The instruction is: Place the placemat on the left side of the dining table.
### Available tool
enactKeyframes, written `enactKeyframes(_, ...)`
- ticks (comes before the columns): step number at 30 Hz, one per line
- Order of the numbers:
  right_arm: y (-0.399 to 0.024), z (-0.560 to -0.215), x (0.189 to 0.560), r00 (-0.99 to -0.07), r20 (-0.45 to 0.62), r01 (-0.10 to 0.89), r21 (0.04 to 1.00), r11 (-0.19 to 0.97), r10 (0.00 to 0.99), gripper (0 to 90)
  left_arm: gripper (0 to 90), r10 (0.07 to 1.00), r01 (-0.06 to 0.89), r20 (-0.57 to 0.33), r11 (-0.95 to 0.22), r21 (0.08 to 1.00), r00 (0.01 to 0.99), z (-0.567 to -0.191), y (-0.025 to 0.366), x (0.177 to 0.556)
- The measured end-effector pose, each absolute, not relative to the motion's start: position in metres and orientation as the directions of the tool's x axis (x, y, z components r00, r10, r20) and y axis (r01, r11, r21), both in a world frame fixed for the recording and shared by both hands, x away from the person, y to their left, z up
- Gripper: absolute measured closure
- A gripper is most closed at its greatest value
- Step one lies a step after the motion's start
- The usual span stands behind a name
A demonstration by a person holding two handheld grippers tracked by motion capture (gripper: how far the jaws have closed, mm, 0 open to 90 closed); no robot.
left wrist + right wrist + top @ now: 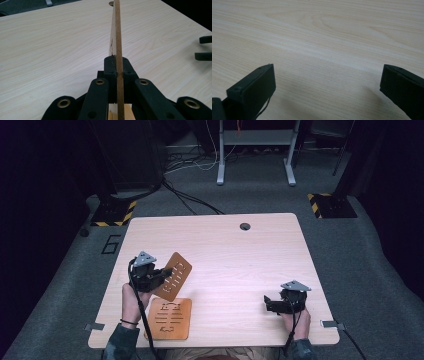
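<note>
This looks like a lab or test workspace set up for recording rather than a home. A plain light-wood table (225, 250) with a cable hole (244, 226) stands on grey carpet (365, 255) in a dim room, flanked by two stand bases edged with yellow-and-black hazard tape (114, 214) (331, 205). Loose cables (192, 200) trail across the floor, the metal legs of a bench (255, 155) stand behind, and a "6" (111, 244) is marked on the carpet.

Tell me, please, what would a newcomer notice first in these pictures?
First, the slotted brown board held off the table by the left tongs, which clamp its edge. A second slotted board lies flat near the front edge, below it. The right tongs hang open and hold nothing on the right side.
</note>
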State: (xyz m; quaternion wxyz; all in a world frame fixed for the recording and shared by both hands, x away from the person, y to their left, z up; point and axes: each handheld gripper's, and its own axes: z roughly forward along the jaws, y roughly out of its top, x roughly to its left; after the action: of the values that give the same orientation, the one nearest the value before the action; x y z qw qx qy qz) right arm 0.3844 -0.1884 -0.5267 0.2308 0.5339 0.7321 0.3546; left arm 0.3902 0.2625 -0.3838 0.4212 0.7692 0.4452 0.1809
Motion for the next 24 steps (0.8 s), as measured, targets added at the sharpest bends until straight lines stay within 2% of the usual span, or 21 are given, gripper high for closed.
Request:
enactKeyframes(9,-0.185,-0.529,0.391,-0.316,0.002,0.663,0.716,0.219,0.949,0.0,86.0,0.86,0.553,-0.098,-0.23,0.801,0.5,-0.379,0.277,0.402)
enactKeyframes(24,-0.185,-0.53,0.391,-0.318,0.003,0.662,0.716,0.219,0.948,0.0,86.0,0.903,0.604,-0.117,-0.176,0.777,0.414,-0.377,0.301,0.425)
